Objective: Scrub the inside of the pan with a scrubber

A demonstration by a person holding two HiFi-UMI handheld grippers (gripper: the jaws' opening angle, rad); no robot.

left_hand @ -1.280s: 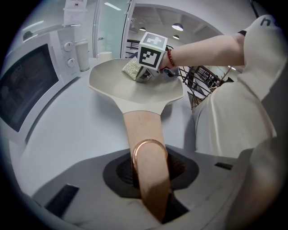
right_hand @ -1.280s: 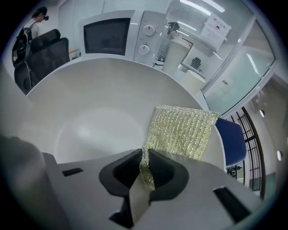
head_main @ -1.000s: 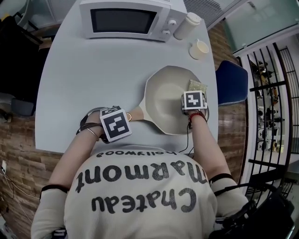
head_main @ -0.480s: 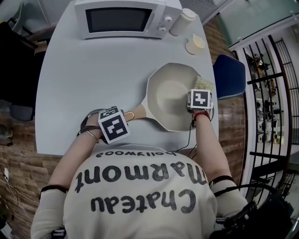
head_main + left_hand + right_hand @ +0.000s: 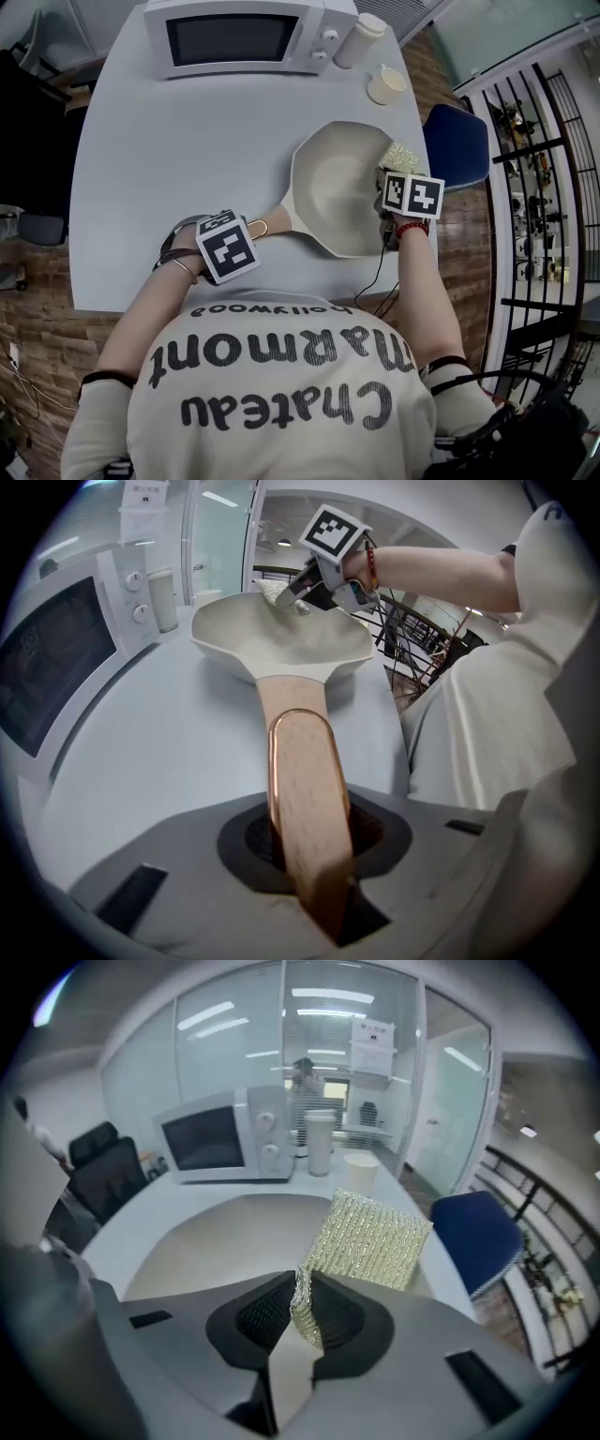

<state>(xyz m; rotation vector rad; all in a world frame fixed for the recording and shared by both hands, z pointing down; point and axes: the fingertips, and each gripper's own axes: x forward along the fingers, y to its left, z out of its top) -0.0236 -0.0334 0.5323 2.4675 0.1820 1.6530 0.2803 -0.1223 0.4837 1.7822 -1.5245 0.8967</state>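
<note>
A cream pan (image 5: 336,187) with a wooden handle (image 5: 269,225) rests on the grey table. My left gripper (image 5: 314,883) is shut on the handle (image 5: 302,799), near the table's front edge. My right gripper (image 5: 302,1321) is shut on one edge of a glittery yellow-green scrubber (image 5: 370,1239), held up above the pan's right rim. In the head view the scrubber (image 5: 399,156) shows beyond the right gripper's marker cube (image 5: 412,194). From the left gripper view the pan bowl (image 5: 281,639) lies ahead, and the right gripper (image 5: 302,585) hangs over its far side.
A white microwave (image 5: 239,36) stands at the table's back, with a white bottle (image 5: 361,39) and a cup (image 5: 385,86) to its right. A blue chair (image 5: 457,150) sits just off the table's right edge, beside a railing.
My right gripper has lifted the scrubber up from the pan's right side and rolled its wrist. The left gripper and the pan handle have stayed put.
</note>
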